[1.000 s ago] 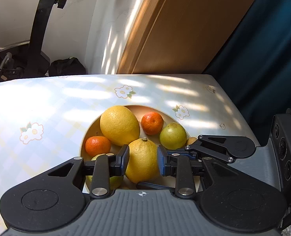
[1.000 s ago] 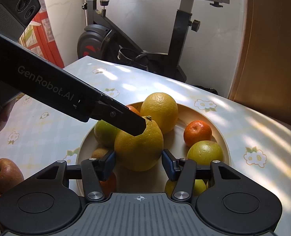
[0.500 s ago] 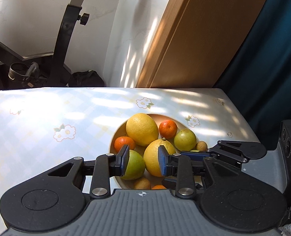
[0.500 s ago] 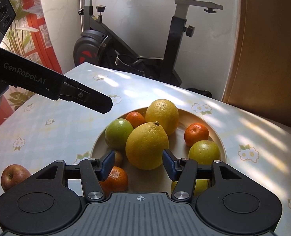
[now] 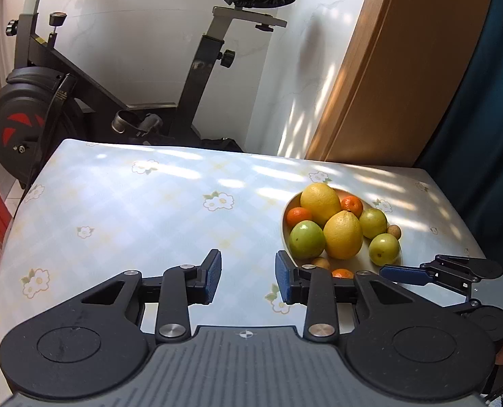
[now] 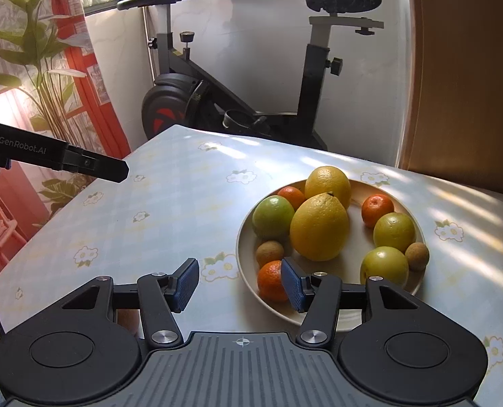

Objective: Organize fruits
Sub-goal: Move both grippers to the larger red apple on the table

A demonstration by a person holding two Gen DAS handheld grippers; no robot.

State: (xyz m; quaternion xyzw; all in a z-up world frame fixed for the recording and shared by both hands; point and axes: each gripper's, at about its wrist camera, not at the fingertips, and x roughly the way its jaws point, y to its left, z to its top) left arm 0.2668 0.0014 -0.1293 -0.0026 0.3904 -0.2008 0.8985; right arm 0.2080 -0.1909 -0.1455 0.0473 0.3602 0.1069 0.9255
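Note:
A beige plate (image 6: 351, 261) on the flowered tablecloth holds two large yellow citrus fruits (image 6: 319, 225), a green apple (image 6: 273, 217), several tangerines (image 6: 377, 208), yellow-green fruits (image 6: 394, 232) and small brown ones (image 6: 269, 252). My right gripper (image 6: 239, 285) hangs open just before the plate's near left rim, with only tablecloth between its fingers. My left gripper (image 5: 248, 278) is left of the plate (image 5: 284, 234) over bare cloth; its jaws are opening and hold nothing. Its black finger (image 6: 95, 166) shows at the left of the right wrist view. The right gripper's blue pad (image 5: 401, 274) shows beside the plate.
An exercise bike (image 5: 197, 78) stands behind the table's far edge. A wooden door (image 5: 404, 68) and a dark blue curtain (image 5: 489, 118) rise at the right. A plant and a red window frame (image 6: 92, 78) are at the left. The tablecloth (image 5: 132, 217) left of the plate is bare.
Both grippers have drawn back and up from the plate. The left one came off the yellow citrus, swung left over the cloth and widened. The citrus stays in the plate.

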